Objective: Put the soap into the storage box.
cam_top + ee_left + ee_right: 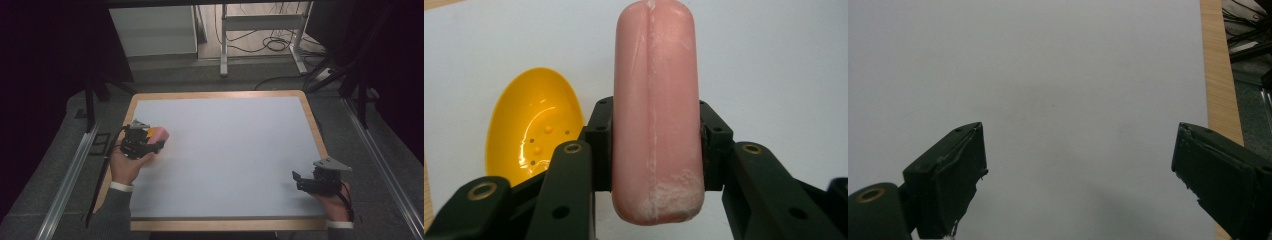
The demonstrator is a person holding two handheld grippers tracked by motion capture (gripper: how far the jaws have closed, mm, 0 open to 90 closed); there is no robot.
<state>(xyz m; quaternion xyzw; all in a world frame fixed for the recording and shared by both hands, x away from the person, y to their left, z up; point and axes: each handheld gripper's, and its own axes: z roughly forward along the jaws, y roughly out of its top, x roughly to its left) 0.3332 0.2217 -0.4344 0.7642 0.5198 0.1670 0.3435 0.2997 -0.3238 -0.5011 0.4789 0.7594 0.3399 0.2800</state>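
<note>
A pink soap-like bar (656,75) stands upright between the jaws of my left gripper (656,132), whose pads press on both its long sides. It is worn white near its lower end. A yellow oval dish (531,125) with small holes lies on the white board just behind and to the left of the bar. From above, the left gripper (156,142) is at the board's left edge with the pink bar (160,134) sticking out of it. My right gripper (296,179) rests near the board's front right corner; its jaws (1078,165) stand wide apart with nothing between them.
The white board (230,145) has a wooden rim (316,125) and sits on a grey floor mat. Metal rails (70,175) run along both sides. A desk frame and cables (260,35) stand beyond the far edge.
</note>
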